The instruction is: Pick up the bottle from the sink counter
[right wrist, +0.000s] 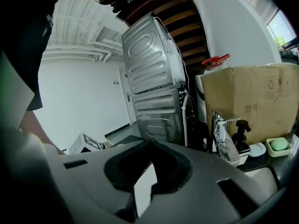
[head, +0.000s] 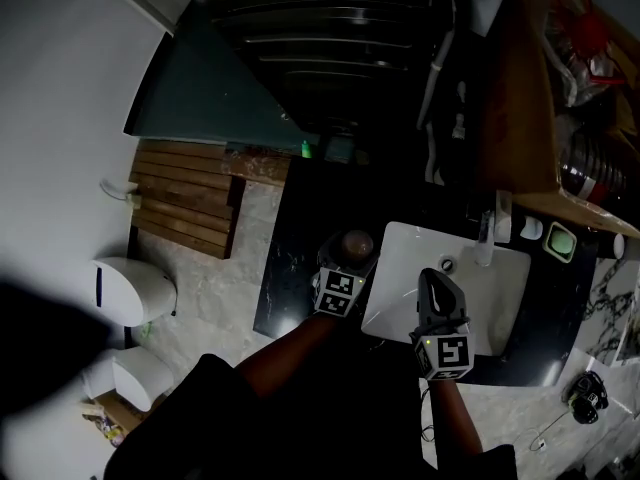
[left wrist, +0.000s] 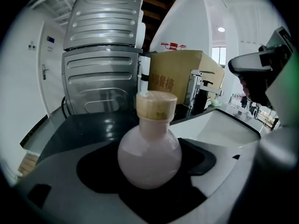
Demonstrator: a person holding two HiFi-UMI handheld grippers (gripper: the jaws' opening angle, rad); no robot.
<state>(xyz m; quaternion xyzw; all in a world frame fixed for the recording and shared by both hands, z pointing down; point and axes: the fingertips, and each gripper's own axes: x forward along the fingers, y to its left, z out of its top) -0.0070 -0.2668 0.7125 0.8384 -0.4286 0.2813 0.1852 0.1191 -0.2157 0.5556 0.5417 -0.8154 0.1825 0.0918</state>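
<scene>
A round pale-pink bottle (head: 357, 242) with a wooden cap stands upright on the black sink counter (head: 295, 268), just left of the white basin (head: 400, 263). In the left gripper view the bottle (left wrist: 149, 157) fills the space between the jaws, with a dark gap on each side. My left gripper (head: 350, 263) is open around it, and the pads do not press on it. Over the basin, my right gripper (head: 437, 278) has its jaws together with nothing between them. In the right gripper view its tips (right wrist: 149, 146) meet.
A faucet (head: 487, 230) rises at the basin's far rim. Past it are a green soap dish (head: 560, 241) and a cardboard box (head: 520, 88). A ribbed steel appliance (left wrist: 100, 55) stands behind the counter. On the floor to the left are a wooden mat (head: 190, 203) and a toilet (head: 135, 288).
</scene>
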